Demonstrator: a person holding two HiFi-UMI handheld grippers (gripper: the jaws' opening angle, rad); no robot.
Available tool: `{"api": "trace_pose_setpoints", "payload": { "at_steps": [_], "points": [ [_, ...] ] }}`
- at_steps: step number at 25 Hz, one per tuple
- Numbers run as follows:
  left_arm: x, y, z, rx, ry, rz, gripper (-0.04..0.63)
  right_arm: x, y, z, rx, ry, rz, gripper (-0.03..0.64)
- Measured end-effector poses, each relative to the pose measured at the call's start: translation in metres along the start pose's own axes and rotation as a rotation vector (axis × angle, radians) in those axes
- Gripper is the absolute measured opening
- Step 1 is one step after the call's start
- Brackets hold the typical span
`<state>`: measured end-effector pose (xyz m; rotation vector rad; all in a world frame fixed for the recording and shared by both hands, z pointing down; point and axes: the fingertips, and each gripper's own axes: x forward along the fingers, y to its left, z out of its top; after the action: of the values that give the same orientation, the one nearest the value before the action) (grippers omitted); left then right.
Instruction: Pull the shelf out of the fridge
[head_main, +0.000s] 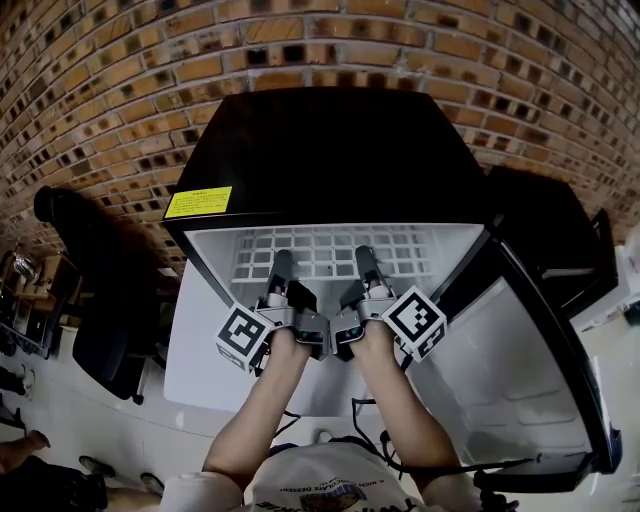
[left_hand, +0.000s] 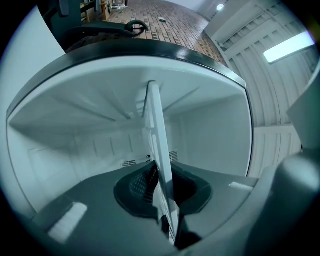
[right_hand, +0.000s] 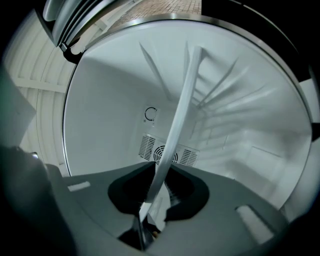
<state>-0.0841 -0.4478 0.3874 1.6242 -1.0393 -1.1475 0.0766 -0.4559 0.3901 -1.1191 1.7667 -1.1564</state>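
Note:
The black mini fridge (head_main: 320, 150) stands open, its white wire shelf (head_main: 322, 246) lying flat inside near the top. My left gripper (head_main: 280, 264) reaches in at the shelf's front edge, left of centre. My right gripper (head_main: 364, 256) does the same a little to the right. In the left gripper view the shelf (left_hand: 156, 130) runs edge-on between the jaws, and the left gripper (left_hand: 162, 192) is shut on it. In the right gripper view the shelf's front bar (right_hand: 182, 110) passes between the dark pads, with the right gripper (right_hand: 159, 192) shut on it.
The fridge door (head_main: 520, 370) hangs open to the right. A yellow label (head_main: 198, 202) sits on the fridge top. A dark chair (head_main: 95, 290) stands left of the fridge, and a brick wall (head_main: 120, 80) is behind. A vent grille (right_hand: 186, 156) shows on the fridge's back wall.

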Motion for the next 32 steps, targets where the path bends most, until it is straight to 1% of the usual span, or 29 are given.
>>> {"api": "trace_pose_setpoints", "payload": {
  "at_steps": [5,8,12,14,19,27,32],
  "points": [
    [-0.001,0.002,-0.002,-0.017,0.008,0.016,0.018,-0.003,-0.001,-0.001,0.023,0.003,-0.01,0.057],
    [-0.003,-0.001,-0.002,-0.033,0.006,0.013,0.018,-0.005,0.0,-0.001,0.038,0.005,-0.01,0.054],
    [-0.016,-0.007,-0.003,-0.023,0.0,0.001,0.018,-0.017,0.005,-0.005,0.037,-0.003,-0.003,0.052],
    [-0.02,-0.008,-0.005,-0.035,0.001,0.001,0.018,-0.023,0.005,-0.007,0.039,-0.002,-0.016,0.052],
    [-0.04,-0.012,-0.008,-0.044,0.001,-0.003,0.018,-0.041,0.01,-0.013,0.033,-0.006,-0.002,0.052],
    [-0.074,-0.021,-0.017,-0.052,0.018,-0.007,0.018,-0.075,0.016,-0.022,0.032,-0.013,-0.006,0.054],
    [-0.091,-0.026,-0.022,-0.06,0.033,-0.003,0.02,-0.093,0.019,-0.028,0.044,-0.023,-0.023,0.052]
  ]
}}
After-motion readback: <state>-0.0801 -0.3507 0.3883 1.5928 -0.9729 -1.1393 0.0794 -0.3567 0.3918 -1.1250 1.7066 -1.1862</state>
